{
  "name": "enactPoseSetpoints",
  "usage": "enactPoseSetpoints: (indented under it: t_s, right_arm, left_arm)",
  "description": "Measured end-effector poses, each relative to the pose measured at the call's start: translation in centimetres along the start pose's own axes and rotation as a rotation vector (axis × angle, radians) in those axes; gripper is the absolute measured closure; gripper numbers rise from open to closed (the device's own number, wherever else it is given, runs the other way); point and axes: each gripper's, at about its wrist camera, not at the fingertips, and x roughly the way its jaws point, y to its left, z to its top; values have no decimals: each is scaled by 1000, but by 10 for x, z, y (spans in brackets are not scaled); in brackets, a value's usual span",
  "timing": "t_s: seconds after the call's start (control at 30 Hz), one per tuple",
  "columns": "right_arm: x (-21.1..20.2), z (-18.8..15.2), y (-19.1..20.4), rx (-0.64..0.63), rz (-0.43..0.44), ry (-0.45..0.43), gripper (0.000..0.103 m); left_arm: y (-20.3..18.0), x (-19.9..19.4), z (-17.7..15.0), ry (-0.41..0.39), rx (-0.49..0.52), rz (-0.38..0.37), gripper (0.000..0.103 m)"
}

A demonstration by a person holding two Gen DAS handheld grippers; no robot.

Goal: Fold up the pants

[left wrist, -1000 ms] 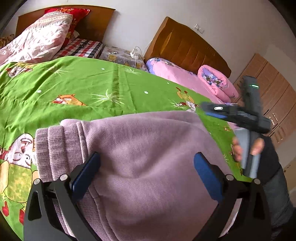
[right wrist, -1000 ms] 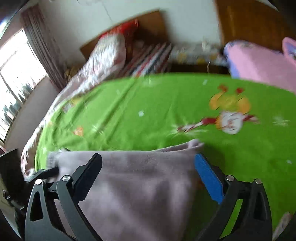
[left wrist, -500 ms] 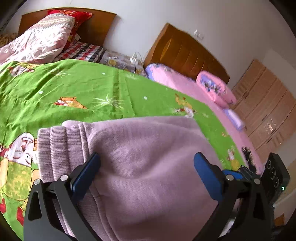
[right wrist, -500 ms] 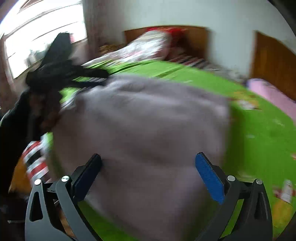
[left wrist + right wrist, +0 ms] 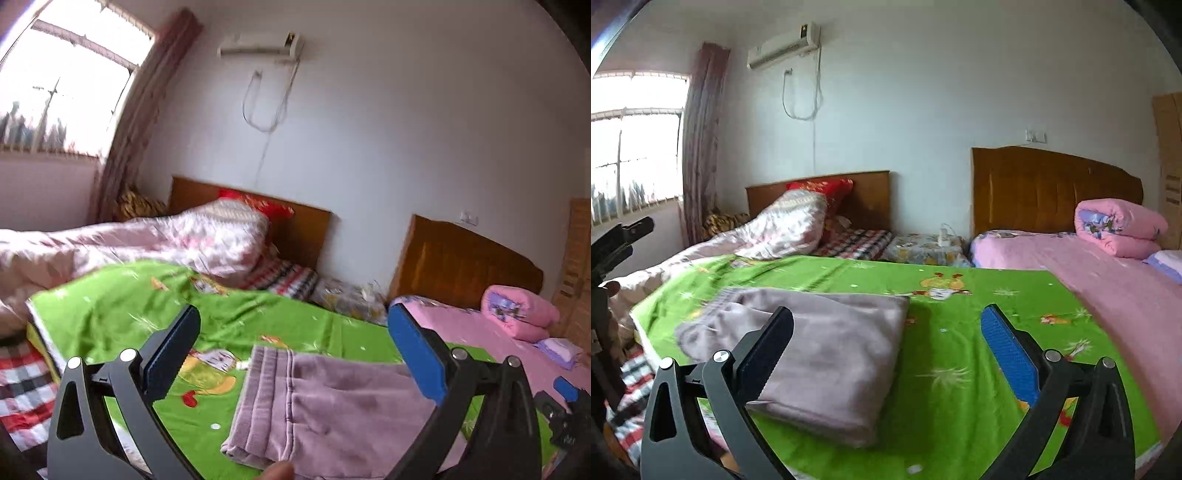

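Observation:
The mauve pants lie folded into a thick rectangle on the green cartoon bedspread; the ribbed waistband end points left. In the left wrist view the pants lie low, waistband at their left. My left gripper is open and empty, raised above the pants. My right gripper is open and empty, held back above the pants' near right corner. The right gripper's tip shows at the left wrist view's right edge; the left one shows at the right wrist view's left edge.
A rumpled pink-white quilt and red pillow lie at the head of the bed. A second bed with a pink sheet and rolled pink quilt stands on the right. Wooden headboards, window and curtain are behind.
Both grippers have lifted and pulled back from the pants, and both views now look level across the room. The pants lie still in their folded shape.

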Motion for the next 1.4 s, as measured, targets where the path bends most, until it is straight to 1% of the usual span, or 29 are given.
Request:
enactPoseSetpoints:
  t_s: [0.03,0.1,0.17,0.2,0.3,0.37,0.43,0.47,0.5,0.57,0.63,0.7,0.93,1.4]
  right_arm:
    - [-4,-3,5,3,11,-10,5]
    - [-12,-12,16,-12,30,-20,5]
    - [-14,-22,25,-42,51,-9,5]
    - [-14,-28,30,-70,62,-1,5]
    - [-14,-39,42,-157,48,37,5]
    - [-11,-44,41,-160,42,63,5]
    - [-6,-48,35,-125,46,93,5]
    - [-4,-48,32,-109,49,102,5]
    - [-1,-49,29,-92,52,116,5]
    - [3,-51,27,-77,56,136,5]
    - [6,-53,28,-74,66,150,5]
    - [6,-53,29,-81,71,157,5]
    - [10,-56,29,-77,81,181,5]
    - [12,-58,29,-79,86,192,5]
  left_arm:
    - [-7,-6,-1,-2,17,30,2]
    - [-17,-7,-6,11,41,56,2]
    - [-27,-8,-21,31,65,105,2]
    - [-30,-8,-30,46,58,126,2]
    - [-30,-11,-52,107,38,142,2]
    - [-38,-9,-71,154,75,157,2]
    - [-50,-6,-92,213,166,155,2]
    - [-55,-3,-99,241,192,149,2]
    - [-61,3,-108,309,226,128,2]
    - [-68,13,-124,398,256,92,2]
    - [-71,17,-134,443,274,85,2]
    - [-71,18,-138,453,270,65,2]
    - [-70,15,-138,443,261,60,2]
    - [-72,14,-132,435,258,52,2]
